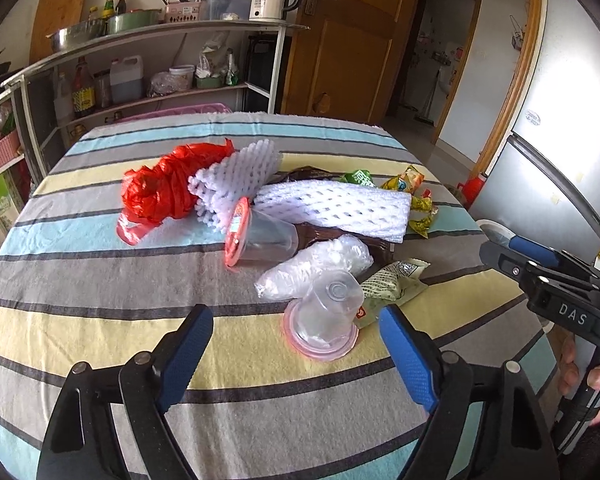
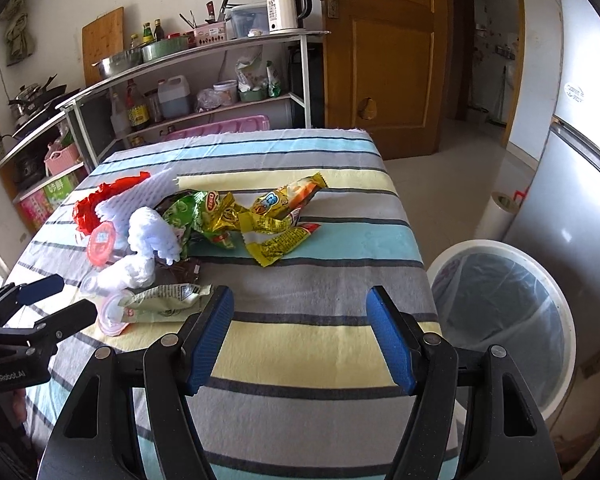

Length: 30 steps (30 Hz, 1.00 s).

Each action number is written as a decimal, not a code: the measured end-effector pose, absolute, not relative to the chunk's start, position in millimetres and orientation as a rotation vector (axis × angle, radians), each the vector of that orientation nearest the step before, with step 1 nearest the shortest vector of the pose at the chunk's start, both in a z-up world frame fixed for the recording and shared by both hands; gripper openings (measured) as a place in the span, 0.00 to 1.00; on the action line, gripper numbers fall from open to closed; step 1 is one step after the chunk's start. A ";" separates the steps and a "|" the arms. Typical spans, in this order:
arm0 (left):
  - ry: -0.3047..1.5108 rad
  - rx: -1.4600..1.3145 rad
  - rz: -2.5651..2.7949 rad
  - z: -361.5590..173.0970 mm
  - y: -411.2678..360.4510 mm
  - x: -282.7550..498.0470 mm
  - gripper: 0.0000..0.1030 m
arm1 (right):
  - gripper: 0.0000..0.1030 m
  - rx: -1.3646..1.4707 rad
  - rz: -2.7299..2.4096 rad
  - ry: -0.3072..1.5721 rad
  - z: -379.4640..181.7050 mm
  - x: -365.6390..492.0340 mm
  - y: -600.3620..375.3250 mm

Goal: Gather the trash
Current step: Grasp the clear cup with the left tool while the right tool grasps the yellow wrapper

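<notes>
A desk covered by a striped cloth is seen in both wrist views, with the trash piled in a loose heap on the far half. Going left to right in the left wrist view: a crumpled red bag is found at the left end, touching a white foam net. A clear cup with a red lid is lying on its side just in front of that. A second, flatter foam net is stretched out to the right, over something dark brown. A bunched clear plastic bag is resting against an upturned clear cup standing on its pink rim, and a pale green wrapper is tucked beside it. Yellow and green snack wrappers are scattered at the far right end of the pile.

The left tongs are held spread wide above the cloth, nothing gripped, with the upturned cup just ahead of the gap. The right tongs are also spread wide and empty, over a bare stretch of cloth. A white bin lined with a clear bag is seen on the floor just past the desk's right edge.
</notes>
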<state>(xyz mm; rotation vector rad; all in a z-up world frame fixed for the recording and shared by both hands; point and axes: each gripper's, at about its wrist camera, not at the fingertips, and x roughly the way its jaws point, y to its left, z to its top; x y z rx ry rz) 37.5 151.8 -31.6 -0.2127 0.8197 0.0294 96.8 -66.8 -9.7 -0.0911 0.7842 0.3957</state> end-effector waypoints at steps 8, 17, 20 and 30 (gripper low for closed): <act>0.862 -0.241 0.036 -40.8 154.9 50.7 0.66 | 0.67 -0.128 0.469 0.838 -17.8 130.7 -39.9; 0.869 -0.247 0.035 -41.9 156.7 61.5 0.62 | 0.67 -0.172 0.469 0.835 -24.4 162.4 -15.9; 0.869 -0.242 0.030 -42.3 156.1 61.8 0.62 | 0.67 -0.192 0.463 0.863 -32.8 167.6 -9.8; 0.860 -0.250 0.040 -40.0 158.1 62.9 0.34 | 0.36 -0.195 0.479 0.876 -39.6 168.9 -7.1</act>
